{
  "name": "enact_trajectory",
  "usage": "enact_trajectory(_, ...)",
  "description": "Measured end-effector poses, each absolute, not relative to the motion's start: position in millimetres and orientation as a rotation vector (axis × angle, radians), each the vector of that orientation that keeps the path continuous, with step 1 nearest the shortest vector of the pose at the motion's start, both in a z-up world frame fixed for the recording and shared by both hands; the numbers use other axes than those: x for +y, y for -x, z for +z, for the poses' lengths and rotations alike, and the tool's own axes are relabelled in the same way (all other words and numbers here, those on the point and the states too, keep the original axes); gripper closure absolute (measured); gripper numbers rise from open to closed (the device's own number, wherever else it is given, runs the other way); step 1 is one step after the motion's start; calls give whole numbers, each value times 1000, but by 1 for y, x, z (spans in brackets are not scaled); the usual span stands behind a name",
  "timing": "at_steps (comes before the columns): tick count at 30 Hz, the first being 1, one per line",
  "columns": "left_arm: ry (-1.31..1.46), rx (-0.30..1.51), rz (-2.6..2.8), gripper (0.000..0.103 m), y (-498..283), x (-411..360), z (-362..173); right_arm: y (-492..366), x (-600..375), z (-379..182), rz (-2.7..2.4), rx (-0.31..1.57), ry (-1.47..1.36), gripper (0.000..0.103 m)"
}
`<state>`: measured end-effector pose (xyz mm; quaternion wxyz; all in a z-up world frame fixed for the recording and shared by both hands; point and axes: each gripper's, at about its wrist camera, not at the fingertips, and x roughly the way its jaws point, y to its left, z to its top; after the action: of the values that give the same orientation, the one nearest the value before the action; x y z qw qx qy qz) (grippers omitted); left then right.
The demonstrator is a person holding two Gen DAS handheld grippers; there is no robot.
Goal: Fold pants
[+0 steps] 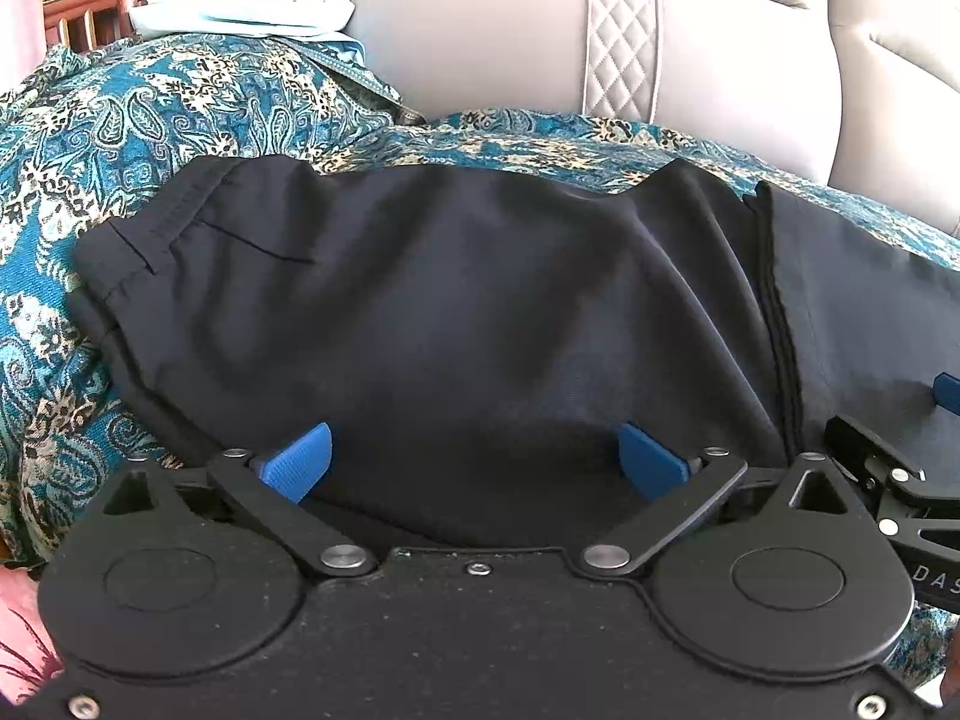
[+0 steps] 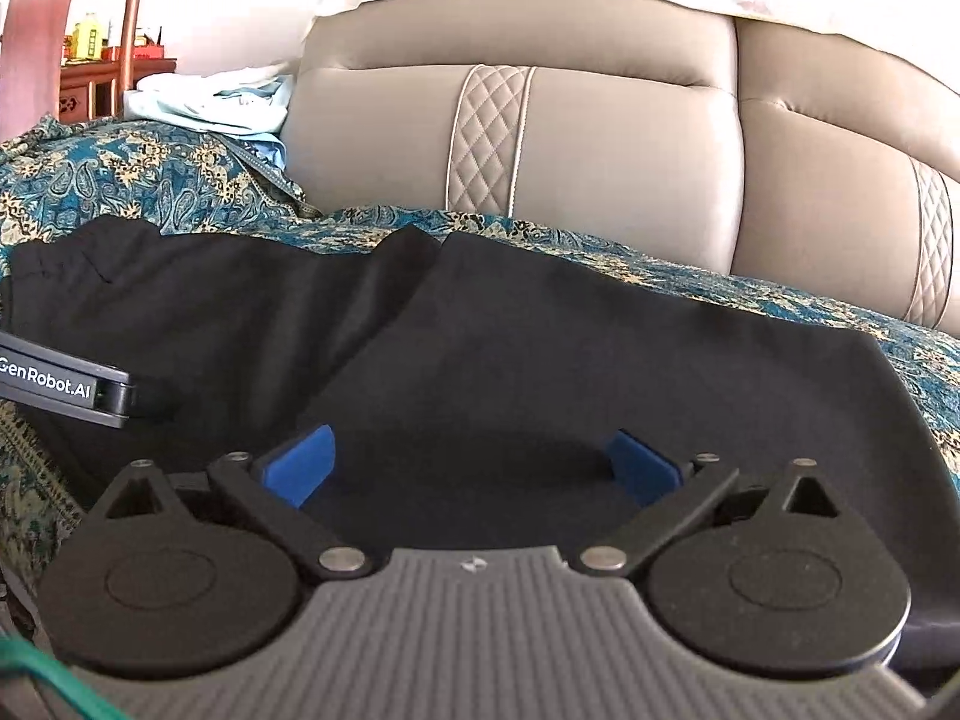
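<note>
The black pants (image 1: 456, 300) lie on the patterned cover (image 1: 90, 138) of the sofa (image 1: 510, 42), near its front edge, already doubled into a thick flat bundle with the waistband toward the left end. Both the left hand-held gripper (image 1: 474, 459) and the right hand-held gripper (image 2: 474, 465) hover just above the cloth, blue fingers spread wide and pinching nothing. I judge the folding mostly done; perhaps one more fold or some smoothing is left.

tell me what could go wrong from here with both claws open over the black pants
1. The left claw and right claw stand open with nothing pinched, so closing may catch only the top layer of the black pants.
2. The patterned throw beneath looks loose; a low grab could drag it along.
3. The overlapping flap may crease into the fold.
</note>
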<state>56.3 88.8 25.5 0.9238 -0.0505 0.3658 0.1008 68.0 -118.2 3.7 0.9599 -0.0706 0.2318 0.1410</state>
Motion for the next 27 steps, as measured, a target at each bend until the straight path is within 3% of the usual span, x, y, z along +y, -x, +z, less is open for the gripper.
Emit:
enact_trajectory(4, 106, 762, 205, 1, -56, 89, 28, -68, -118, 3, 279, 458, 140, 0)
enact_trajectory(6, 110, 753, 210, 13, -52, 92, 33, -68, -117, 2, 278, 454, 143, 0)
enact_trajectory(8, 113, 727, 225, 18, -46, 98, 41, -68, -118, 2, 278, 452, 141, 0)
enact_trajectory(14, 166, 650, 313, 18, -36, 144, 61, -66, -119, 1, 280, 446, 141, 0)
enact_trajectory(17, 211, 656, 389, 24, -37, 174, 61, -66, -119, 1, 281, 442, 140, 0)
enact_trajectory(27, 467, 713, 512, 24, -45, 259, 31, -66, -118, 0, 273, 434, 141, 0)
